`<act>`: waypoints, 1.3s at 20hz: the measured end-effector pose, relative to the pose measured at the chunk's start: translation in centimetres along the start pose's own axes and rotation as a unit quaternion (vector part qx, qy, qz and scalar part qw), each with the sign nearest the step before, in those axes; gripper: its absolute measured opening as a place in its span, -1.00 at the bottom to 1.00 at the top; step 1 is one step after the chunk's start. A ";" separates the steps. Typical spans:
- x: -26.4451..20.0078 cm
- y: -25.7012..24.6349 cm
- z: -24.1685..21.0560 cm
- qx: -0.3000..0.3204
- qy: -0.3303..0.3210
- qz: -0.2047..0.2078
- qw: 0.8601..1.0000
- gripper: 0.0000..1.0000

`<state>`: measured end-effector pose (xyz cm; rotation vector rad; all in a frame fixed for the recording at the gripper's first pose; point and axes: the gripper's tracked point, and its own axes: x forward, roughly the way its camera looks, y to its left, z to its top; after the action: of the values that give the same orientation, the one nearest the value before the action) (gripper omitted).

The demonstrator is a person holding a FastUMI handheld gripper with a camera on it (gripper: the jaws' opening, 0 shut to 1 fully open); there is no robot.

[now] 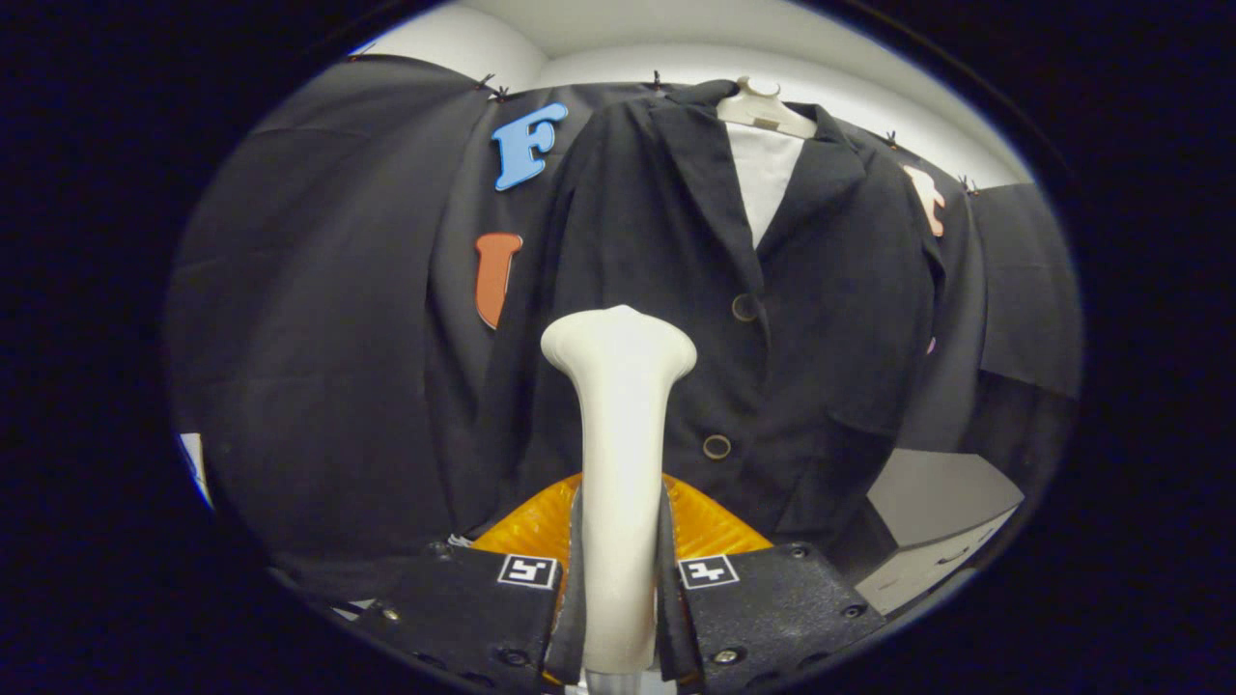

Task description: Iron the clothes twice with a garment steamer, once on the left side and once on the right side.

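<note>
The tongs [618, 579] are pinching the cream handle of the garment steamer [618, 425], one finger pressing on each side of it, so the tool is already in hand. The steamer rises upright from between the fingers, and its wide head stands in front of the black jacket [821, 319], over the panel that lies toward the wall cloth. I cannot tell if the head touches the fabric or only is near it. The jacket hangs on a white hanger [763, 111] (a white shirt [763, 179] shows in the collar opening), beyond the fingers. No steam is visible. I judge the ironing is at its beginning or in one pass; how many passes are done I cannot tell.
</note>
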<state>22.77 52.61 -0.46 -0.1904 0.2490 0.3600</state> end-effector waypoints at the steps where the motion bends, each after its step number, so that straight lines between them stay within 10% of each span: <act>1: 0.0 0.2 -1.3 0.000 0.012 0.001 1.000 -0.35; 16: -0.6 0.5 -16.1 0.014 0.161 0.004 0.987 -0.35; 26: -12.3 -6.9 -17.3 0.040 0.142 0.003 0.989 -0.35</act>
<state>10.64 38.42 -12.59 -0.1608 0.5438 0.3269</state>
